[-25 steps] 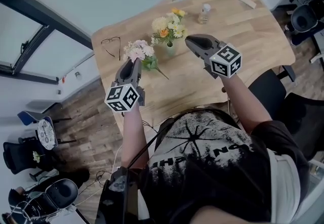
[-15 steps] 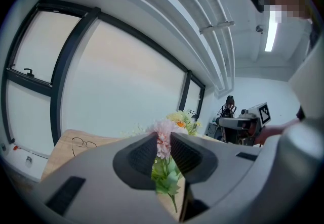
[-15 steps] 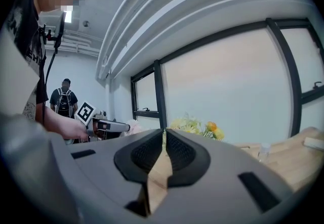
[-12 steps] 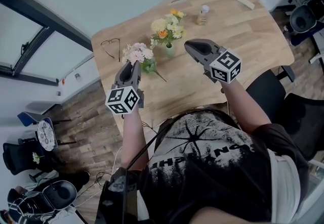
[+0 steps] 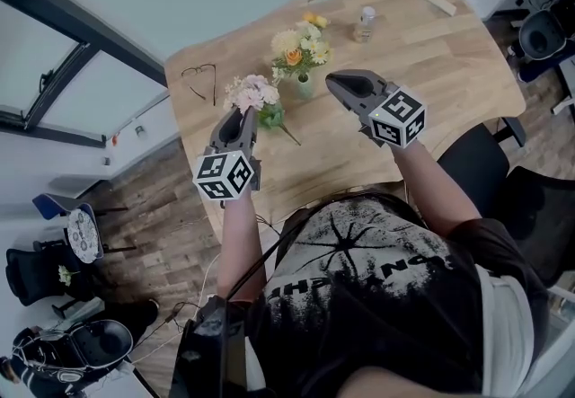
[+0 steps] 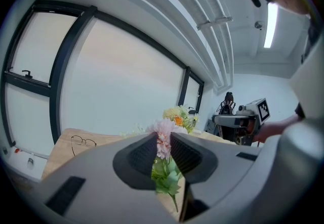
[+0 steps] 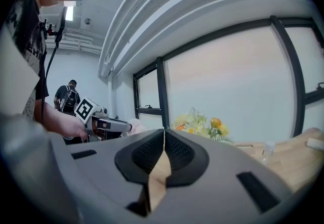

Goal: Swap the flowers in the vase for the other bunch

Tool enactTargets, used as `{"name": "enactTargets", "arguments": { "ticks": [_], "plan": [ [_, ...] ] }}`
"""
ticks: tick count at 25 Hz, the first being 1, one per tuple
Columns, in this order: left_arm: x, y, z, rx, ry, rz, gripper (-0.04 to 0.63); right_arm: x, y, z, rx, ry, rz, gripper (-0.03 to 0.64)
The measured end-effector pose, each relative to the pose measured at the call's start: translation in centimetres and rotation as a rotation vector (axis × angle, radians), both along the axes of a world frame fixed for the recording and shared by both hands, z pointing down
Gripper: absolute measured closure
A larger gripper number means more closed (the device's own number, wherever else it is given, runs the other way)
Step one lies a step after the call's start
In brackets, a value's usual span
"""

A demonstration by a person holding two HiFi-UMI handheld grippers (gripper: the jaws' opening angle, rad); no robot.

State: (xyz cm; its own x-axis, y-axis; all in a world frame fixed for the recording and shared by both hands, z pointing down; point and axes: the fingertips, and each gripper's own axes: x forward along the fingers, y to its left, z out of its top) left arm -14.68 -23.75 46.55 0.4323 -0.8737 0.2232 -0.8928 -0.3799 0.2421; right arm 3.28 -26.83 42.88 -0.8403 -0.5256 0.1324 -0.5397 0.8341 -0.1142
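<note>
Head view: square-marked left gripper [image 5: 241, 114], right gripper [image 5: 331, 78]; shirt lettering [image 5: 395, 267] unclear

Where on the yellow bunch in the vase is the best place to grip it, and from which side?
Grip the yellow bunch at its stems just above the vase mouth, under the blooms, coming level from the side of the right gripper. The bunch stands upright and its blooms spread wide, so probably lift straight up. The right jaws have just closed on nothing; open them first.
</note>
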Motion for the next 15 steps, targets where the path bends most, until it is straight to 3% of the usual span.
{"name": "enactTargets", "arguments": {
  "ticks": [15],
  "plan": [
    [-0.31,0.23,0.57,-0.013,0.002,0.007,0.503,-0.77,0.29,1.09,-0.017,0.014,-0.007,0.593]
  ]
}}
